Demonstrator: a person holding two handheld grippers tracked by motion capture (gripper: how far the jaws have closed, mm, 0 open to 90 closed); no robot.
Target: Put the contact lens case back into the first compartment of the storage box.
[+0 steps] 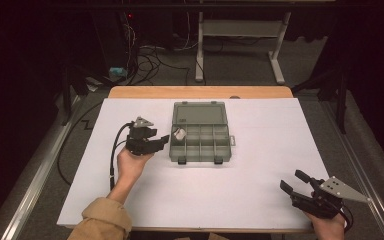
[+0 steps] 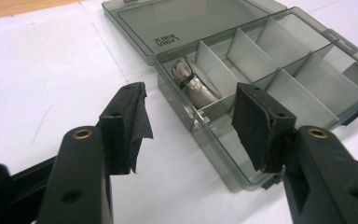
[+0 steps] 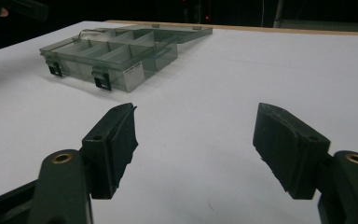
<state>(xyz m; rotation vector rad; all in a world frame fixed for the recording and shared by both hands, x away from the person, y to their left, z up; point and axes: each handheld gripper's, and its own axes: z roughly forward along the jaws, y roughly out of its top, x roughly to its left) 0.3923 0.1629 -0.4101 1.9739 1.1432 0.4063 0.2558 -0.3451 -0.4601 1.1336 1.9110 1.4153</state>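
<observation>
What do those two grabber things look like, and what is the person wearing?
Both grabbers are black. The left gripper has a black cable trailing from it and a small grey three-cornered plate on top. The right gripper carries a bigger grey three-cornered plate with small holes. Each jaw ends in a dark flat pad, with brass-coloured screws behind. The person wears a tan sleeve on the left arm.

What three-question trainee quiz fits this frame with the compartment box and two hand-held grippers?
1. True or false: the translucent grey plastic compartment box lies open on the white table sheet.
2. Which gripper is nearer the box: A) left gripper B) right gripper?
3. Fill in: the small shiny metal piece sits in a ____ compartment of the box.

Key: 1 true, its lid lying flat behind it. 2 A; both grippers' jaws stand apart and empty. 3 corner.
</observation>
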